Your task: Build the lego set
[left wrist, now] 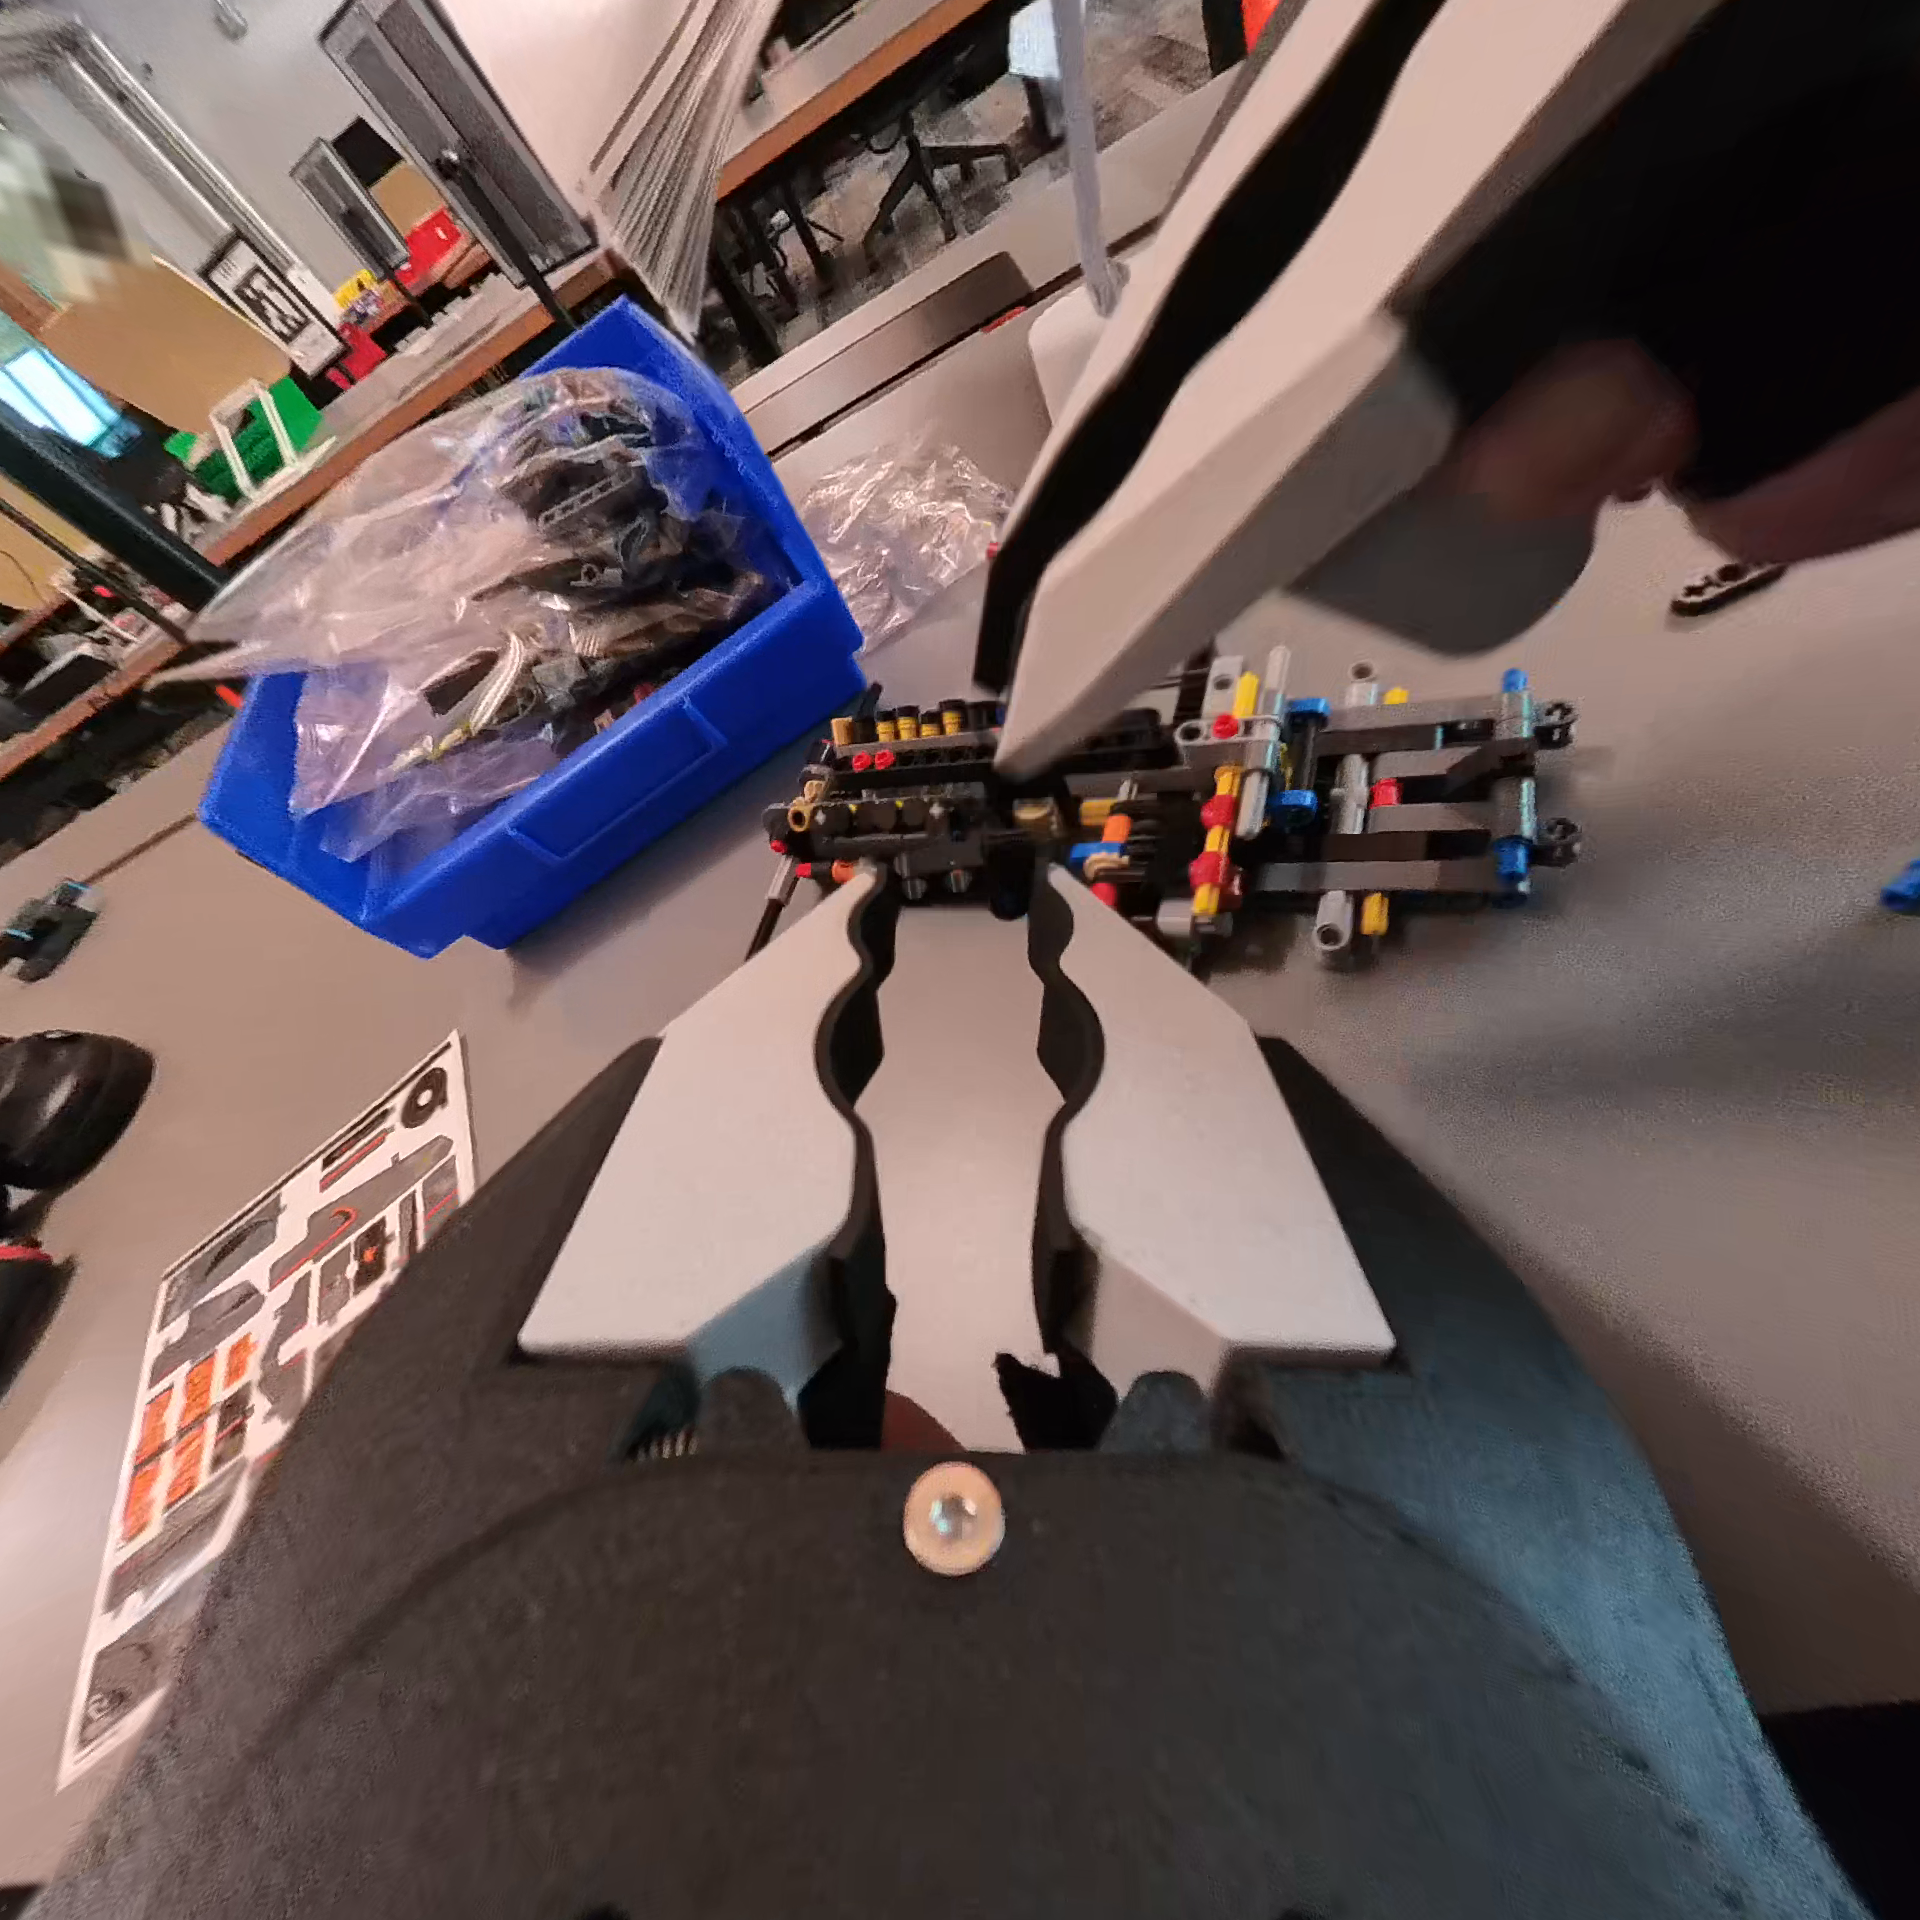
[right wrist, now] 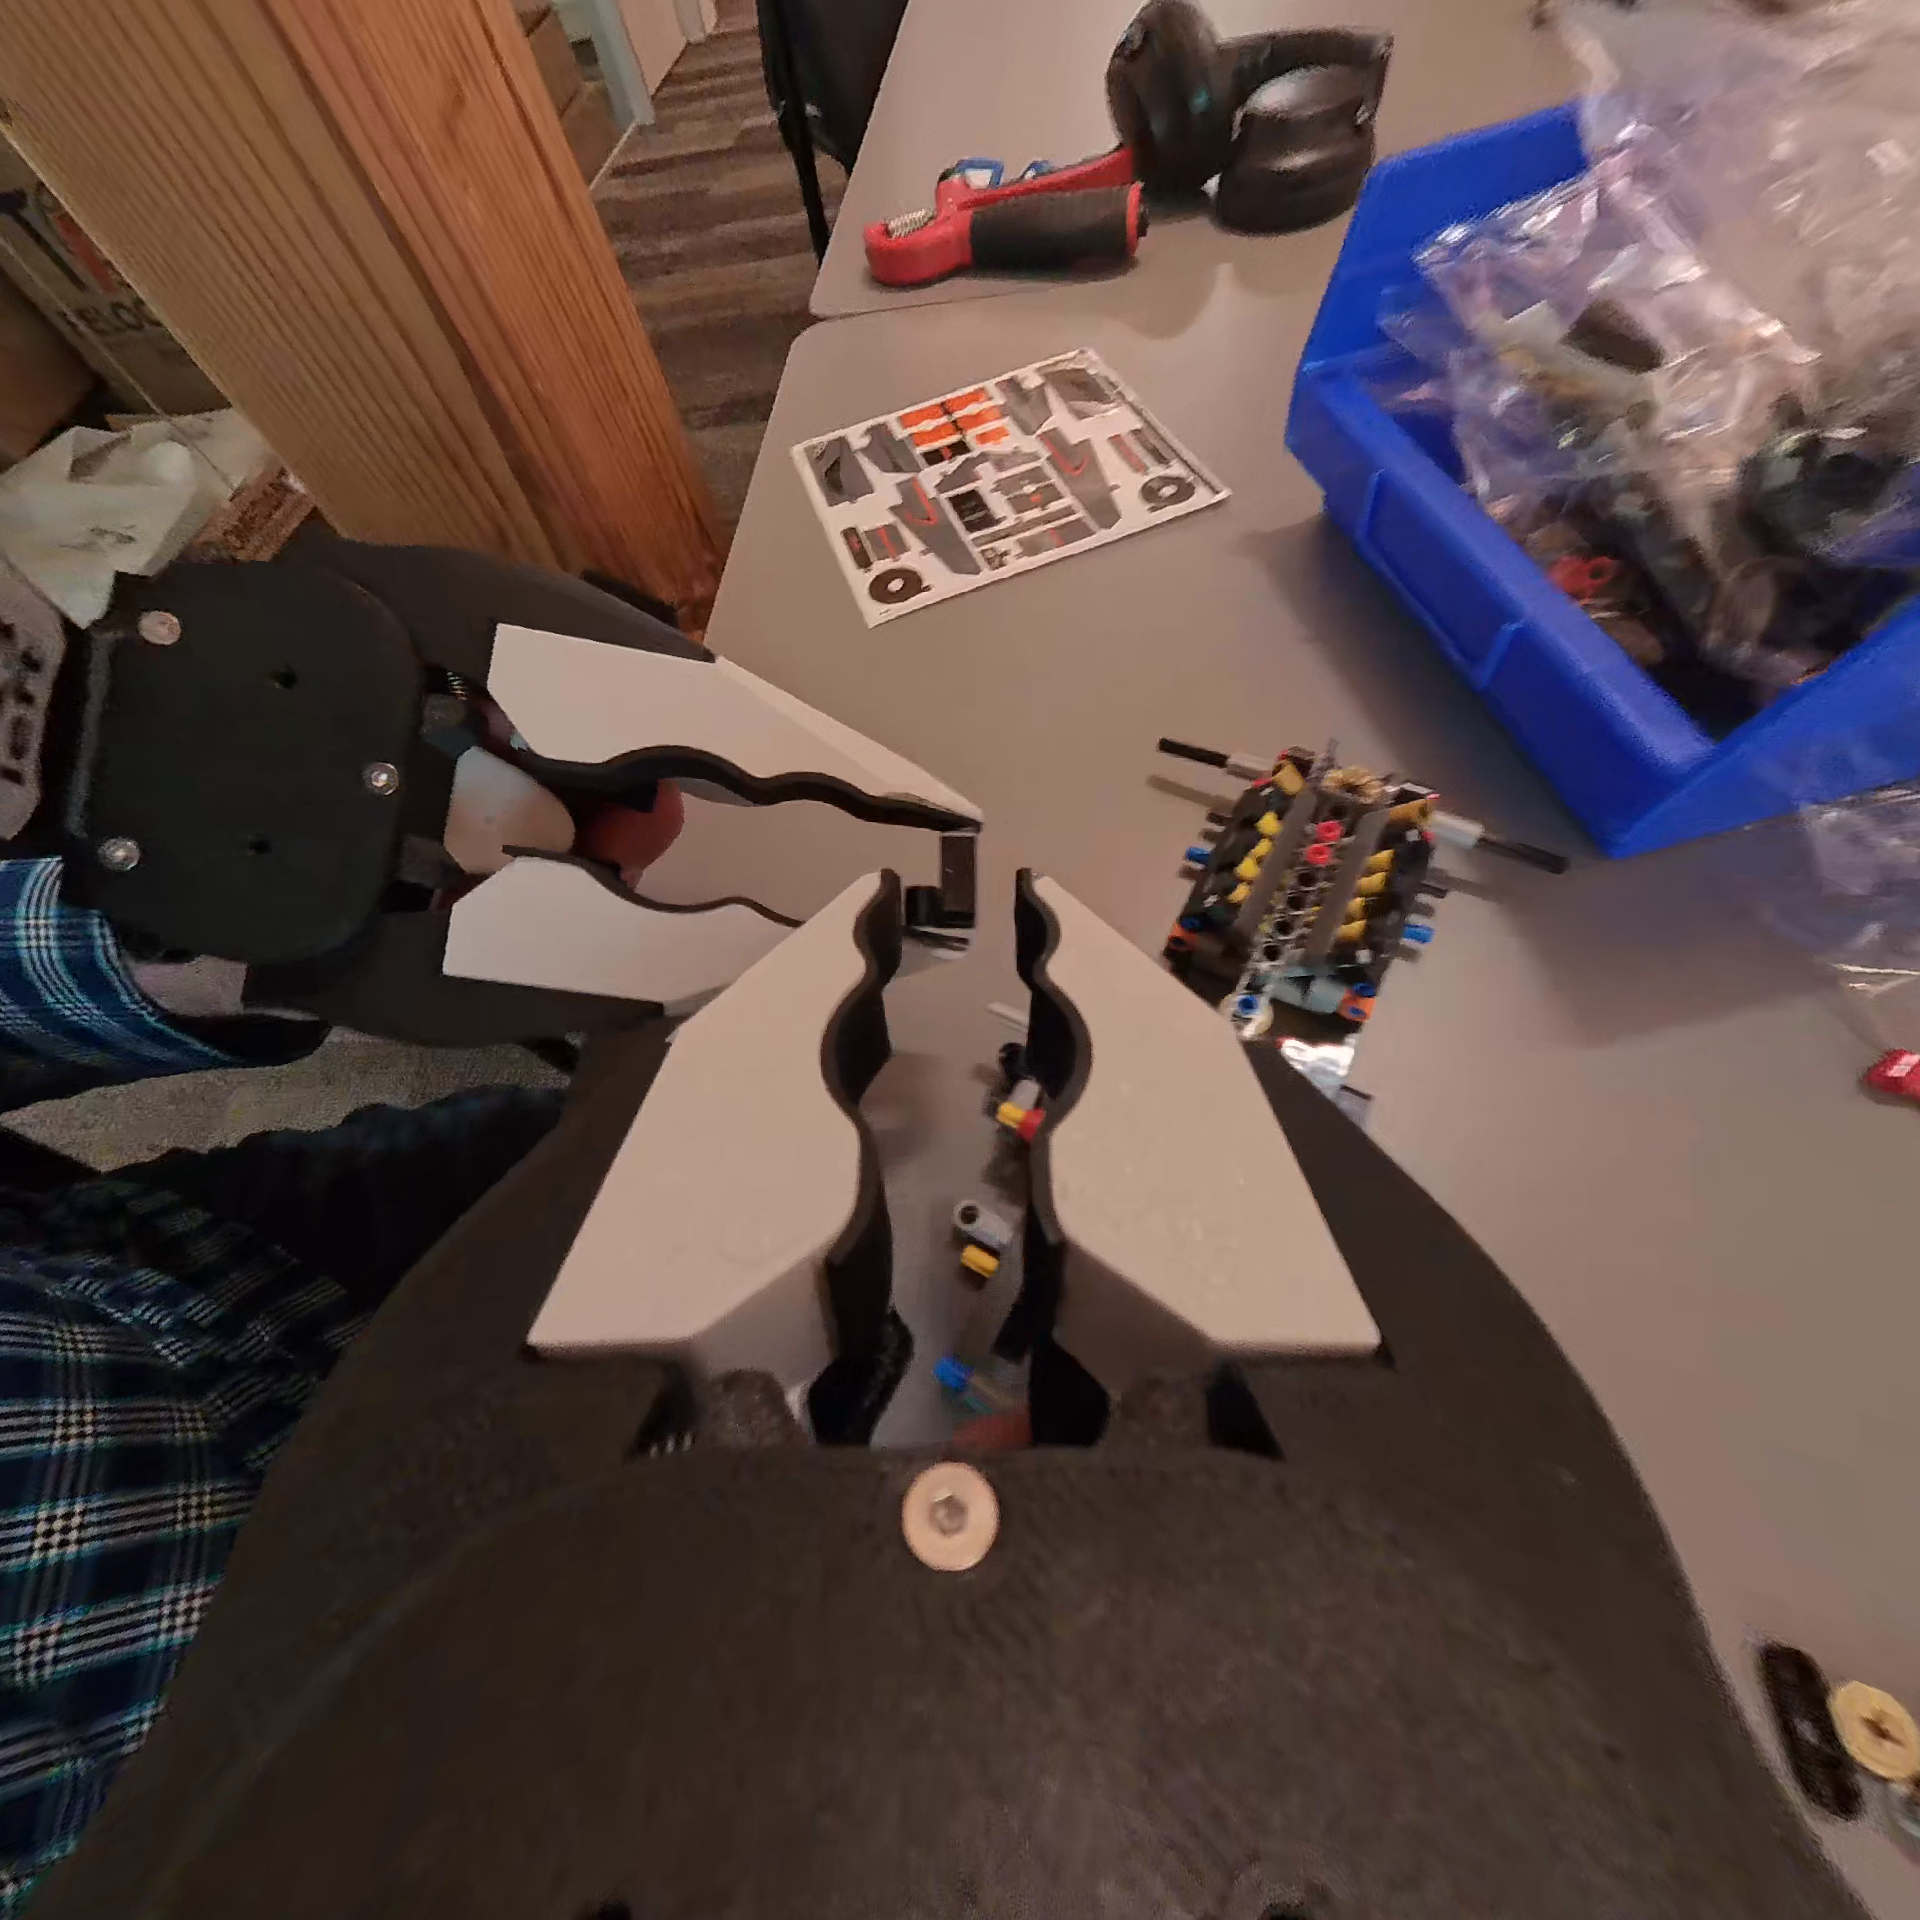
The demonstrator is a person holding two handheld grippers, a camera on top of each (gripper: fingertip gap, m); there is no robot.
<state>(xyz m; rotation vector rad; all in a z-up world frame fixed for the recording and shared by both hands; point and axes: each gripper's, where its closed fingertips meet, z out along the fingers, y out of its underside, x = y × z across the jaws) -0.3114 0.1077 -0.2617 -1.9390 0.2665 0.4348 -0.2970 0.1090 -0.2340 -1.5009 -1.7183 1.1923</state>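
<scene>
The long lego chassis (left wrist: pixel 1351 810) of black and grey beams with yellow, red and blue pins lies on the grey table. My left gripper (left wrist: pixel 956 883) sits at its near edge, and the right wrist view shows this gripper (right wrist: pixel 951 878) shut on a small black piece (right wrist: pixel 958 873) held between its tips. My right gripper (right wrist: pixel 951 883) is open and empty, hovering over the chassis (right wrist: pixel 1309 883), part of which shows through the gap between its jaws. In the left wrist view the right gripper (left wrist: pixel 1003 717) comes down from the upper right onto the chassis middle.
A blue bin (left wrist: pixel 540 831) of bagged parts stands behind the chassis and also shows in the right wrist view (right wrist: pixel 1455 582). A sticker sheet (right wrist: pixel 1008 478) lies left of it. A red-and-black tool (right wrist: pixel 1008 223), a loose black beam (left wrist: pixel 1725 582) and a gold round piece (right wrist: pixel 1870 1730) lie around.
</scene>
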